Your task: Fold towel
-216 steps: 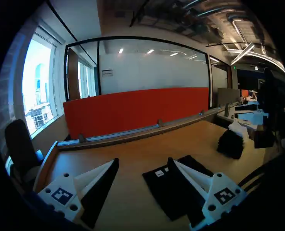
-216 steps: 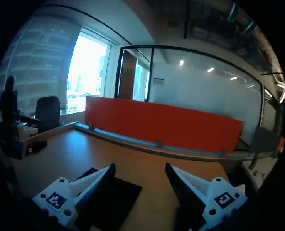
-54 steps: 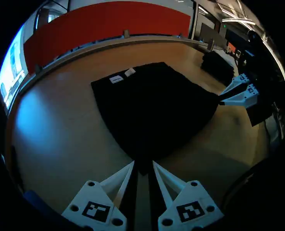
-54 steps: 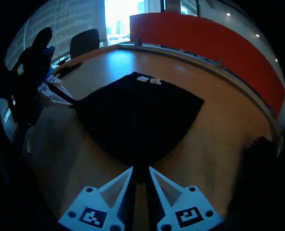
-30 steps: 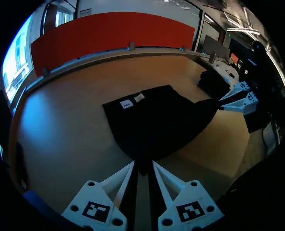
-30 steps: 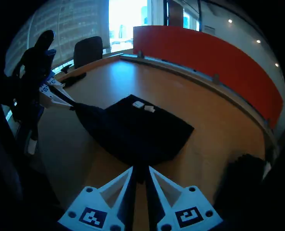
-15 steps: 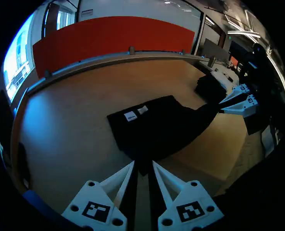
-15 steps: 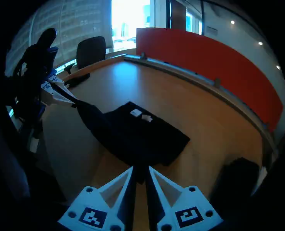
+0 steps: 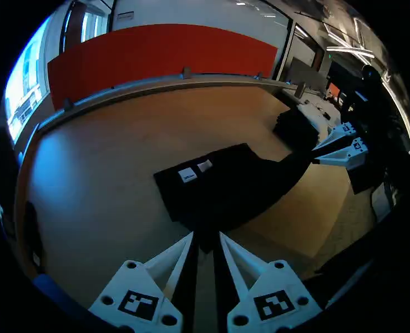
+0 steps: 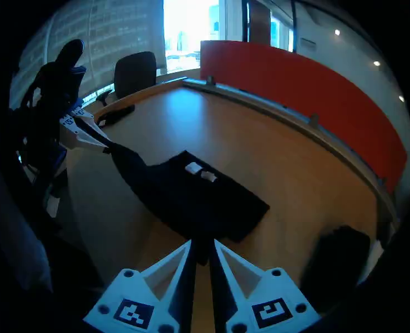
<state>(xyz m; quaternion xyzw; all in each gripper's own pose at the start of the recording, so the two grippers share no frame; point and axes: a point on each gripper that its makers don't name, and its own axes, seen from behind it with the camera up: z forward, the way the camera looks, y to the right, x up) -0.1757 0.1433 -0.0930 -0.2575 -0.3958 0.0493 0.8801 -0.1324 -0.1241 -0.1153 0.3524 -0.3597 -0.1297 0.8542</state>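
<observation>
A black towel (image 9: 227,186) (image 10: 191,197) with two white tags (image 9: 195,170) (image 10: 200,171) lies partly on the wooden table (image 9: 105,166) (image 10: 243,150). Its tagged far edge rests on the wood and its near edge is lifted. In the left gripper view my left gripper (image 9: 206,243) is shut on one near corner. Off to the right there, my right gripper (image 9: 317,156) pinches the other corner. The right gripper view has my right gripper (image 10: 202,248) shut on its corner, and at the left the left gripper (image 10: 108,148), in a person's hand, holds up the stretched edge.
A red divider (image 9: 166,55) (image 10: 304,89) runs along the table's far side. A dark pile of cloth (image 9: 296,126) (image 10: 338,258) sits on the table to the right of the towel. An office chair (image 10: 135,69) stands by the window. Bare wood surrounds the towel.
Both grippers, open above the table seven seconds ago, have shut on the towel's near corners. Over the last second they rose, lifting the near edge and drawing the towel up off the wood.
</observation>
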